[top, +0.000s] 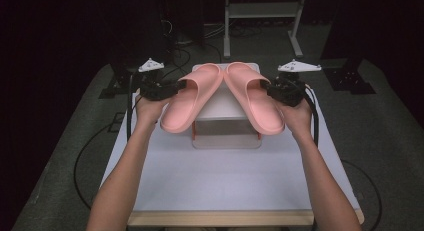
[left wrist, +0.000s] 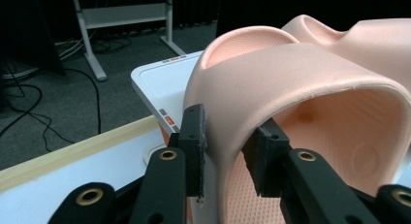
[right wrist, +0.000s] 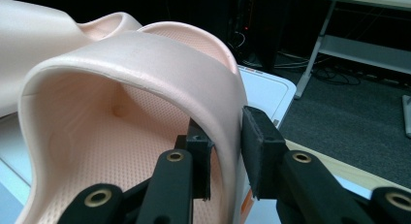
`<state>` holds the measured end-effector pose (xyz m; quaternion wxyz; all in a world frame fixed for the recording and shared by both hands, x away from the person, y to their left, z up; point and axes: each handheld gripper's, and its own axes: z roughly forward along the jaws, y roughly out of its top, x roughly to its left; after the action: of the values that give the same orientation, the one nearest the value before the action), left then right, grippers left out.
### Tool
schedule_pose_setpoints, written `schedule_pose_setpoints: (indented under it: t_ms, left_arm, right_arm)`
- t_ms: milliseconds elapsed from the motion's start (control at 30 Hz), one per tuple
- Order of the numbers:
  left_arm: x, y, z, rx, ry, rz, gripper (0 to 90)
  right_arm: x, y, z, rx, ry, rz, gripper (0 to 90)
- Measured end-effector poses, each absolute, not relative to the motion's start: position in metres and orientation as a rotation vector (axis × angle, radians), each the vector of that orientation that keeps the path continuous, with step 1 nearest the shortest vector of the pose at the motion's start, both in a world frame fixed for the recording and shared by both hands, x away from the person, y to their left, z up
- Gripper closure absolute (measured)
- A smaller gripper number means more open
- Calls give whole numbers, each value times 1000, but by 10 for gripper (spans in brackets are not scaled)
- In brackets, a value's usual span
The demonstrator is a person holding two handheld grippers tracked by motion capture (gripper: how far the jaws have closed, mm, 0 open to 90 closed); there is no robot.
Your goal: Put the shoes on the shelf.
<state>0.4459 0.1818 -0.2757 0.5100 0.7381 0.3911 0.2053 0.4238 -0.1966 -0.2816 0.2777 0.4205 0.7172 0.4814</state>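
Nearest me in the high view are my forearms, coming up from the bottom edge to the two grippers. My left gripper [top: 172, 87] has its jaws narrow on the strap wall of the left slipper [top: 192, 98]; in the left gripper view one pad [left wrist: 195, 146] sits outside the strap and the other inside, with the strap wall [left wrist: 228, 136] between them. My right gripper [top: 272, 88] does the same on the right slipper [top: 255, 98]: in the right gripper view the strap's side [right wrist: 228, 127] runs between the two pads [right wrist: 259, 146], one inside, one outside. Whether the pads press fully or only just touch I cannot tell for certain, but both pairs of jaws look clamped on the straps.

Both slippers are pink and lie over the white box [top: 225, 126] in the middle of the table [top: 220, 186], heels toward me and splayed outward, toes close together at the far end. The box has orange marks at its near corners.
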Motion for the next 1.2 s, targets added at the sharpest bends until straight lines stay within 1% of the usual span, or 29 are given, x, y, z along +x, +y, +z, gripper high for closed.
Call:
schedule_pose_setpoints:
  t_ms: [600,1200]
  left_arm:
    - [452,170,-274,1764,957,499,691]
    - [458,168,-274,1738,977,493,686]
  right_arm:
    - [430,-195,-283,1176,1900,1310,719]
    - [436,-191,-283,1192,1891,1316,708]
